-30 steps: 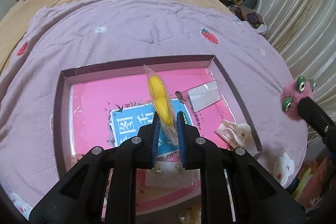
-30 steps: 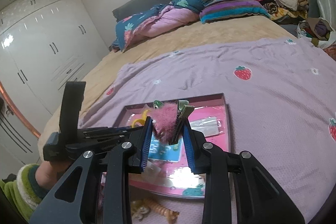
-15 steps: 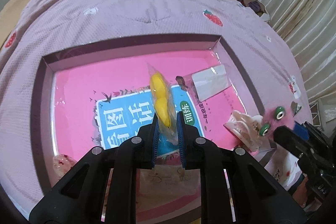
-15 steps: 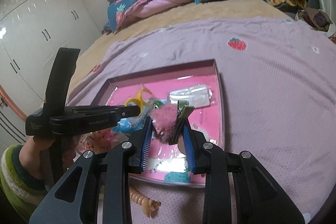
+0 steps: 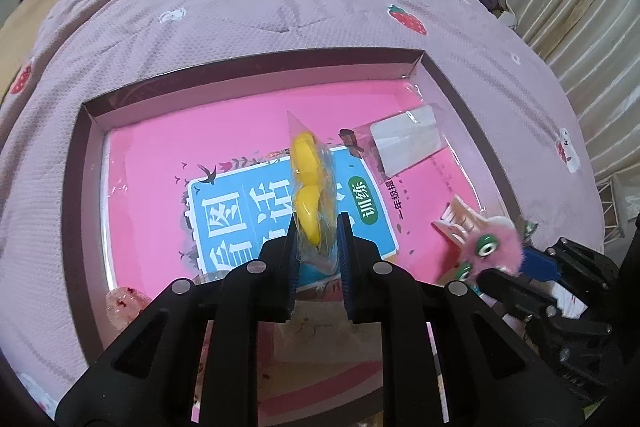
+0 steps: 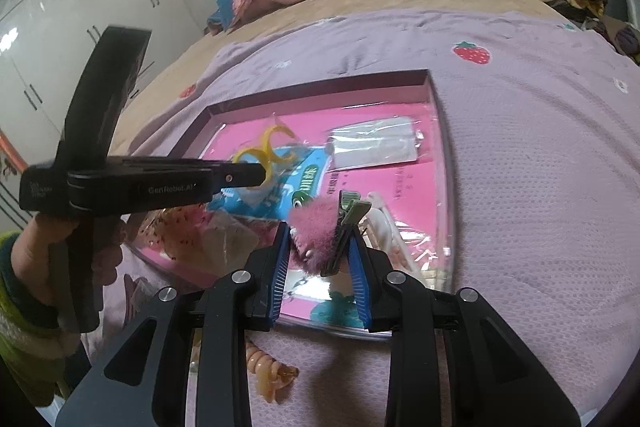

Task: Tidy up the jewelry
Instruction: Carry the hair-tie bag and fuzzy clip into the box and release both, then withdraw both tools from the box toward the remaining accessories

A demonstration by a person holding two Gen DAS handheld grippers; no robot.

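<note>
My left gripper is shut on a clear packet with yellow hoop earrings, held above the shallow box with its pink lining. From the right wrist view the same packet hangs at the left gripper's tip. My right gripper is shut on a fluffy pink hair clip with green googly eyes, low over the box's near right corner. That clip shows at the lower right of the left wrist view.
Inside the box lie a blue-labelled booklet, a clear bag with a white card, a pale claw clip and a speckled pink piece. An amber spiral hair tie rests on the lilac blanket.
Both grippers have come down toward the box. The right gripper with the pink clip moved from outside the box's right edge to over its near right corner.
</note>
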